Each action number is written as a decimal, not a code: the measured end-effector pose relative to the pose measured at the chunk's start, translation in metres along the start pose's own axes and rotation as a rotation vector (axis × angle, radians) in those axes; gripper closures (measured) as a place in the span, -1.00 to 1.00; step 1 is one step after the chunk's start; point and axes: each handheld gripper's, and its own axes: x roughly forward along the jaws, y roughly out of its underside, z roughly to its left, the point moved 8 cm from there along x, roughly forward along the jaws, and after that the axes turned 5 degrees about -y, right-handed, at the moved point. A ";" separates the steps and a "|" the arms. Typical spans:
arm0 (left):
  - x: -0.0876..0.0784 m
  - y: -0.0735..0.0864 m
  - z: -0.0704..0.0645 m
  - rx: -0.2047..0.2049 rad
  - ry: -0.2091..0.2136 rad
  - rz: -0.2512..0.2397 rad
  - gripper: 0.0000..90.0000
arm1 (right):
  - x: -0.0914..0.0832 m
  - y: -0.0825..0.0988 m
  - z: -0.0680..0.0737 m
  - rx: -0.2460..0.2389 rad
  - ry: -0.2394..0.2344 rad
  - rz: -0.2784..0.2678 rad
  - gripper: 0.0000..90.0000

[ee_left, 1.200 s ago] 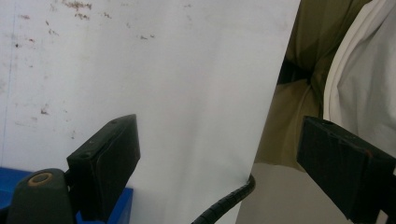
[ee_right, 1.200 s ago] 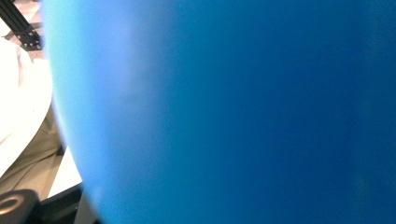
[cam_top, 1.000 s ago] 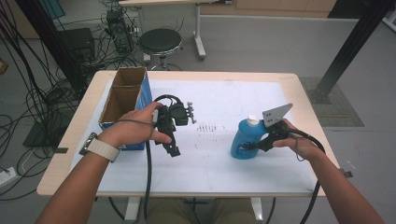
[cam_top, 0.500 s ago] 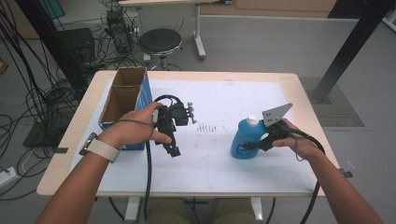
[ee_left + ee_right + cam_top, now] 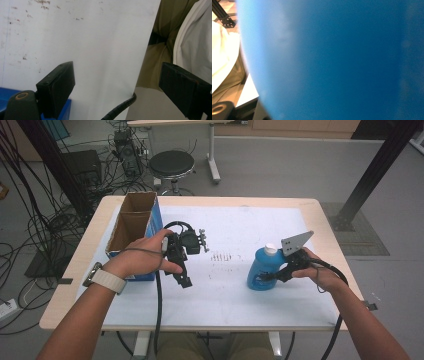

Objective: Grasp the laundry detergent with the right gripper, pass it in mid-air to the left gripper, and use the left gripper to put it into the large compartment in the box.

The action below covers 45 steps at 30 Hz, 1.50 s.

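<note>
A blue bottle (image 5: 261,270) with a white cap stands upright on the white table sheet (image 5: 240,227), right of the middle. My right gripper (image 5: 272,275) is shut on its lower body from the right, its grey plate sticking up behind the cap. In the right gripper view the bottle (image 5: 332,57) is very close and blurred. My left gripper (image 5: 184,279) hovers left of the middle, beside the box, held from the left by a hand. In the left gripper view the left gripper (image 5: 117,85) points at the table's near edge, jaws open with nothing between them.
An open cardboard box (image 5: 156,222) with blue sides stands at the table's left, close to my left hand. A black stool (image 5: 171,164) and tangled cables (image 5: 45,220) lie on the floor beyond. A black post (image 5: 370,175) rises at the far right.
</note>
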 end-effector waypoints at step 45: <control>-0.002 0.000 0.002 -0.007 -0.005 -0.004 -0.69 | 0.000 0.000 0.000 -0.001 -0.003 0.009 -0.05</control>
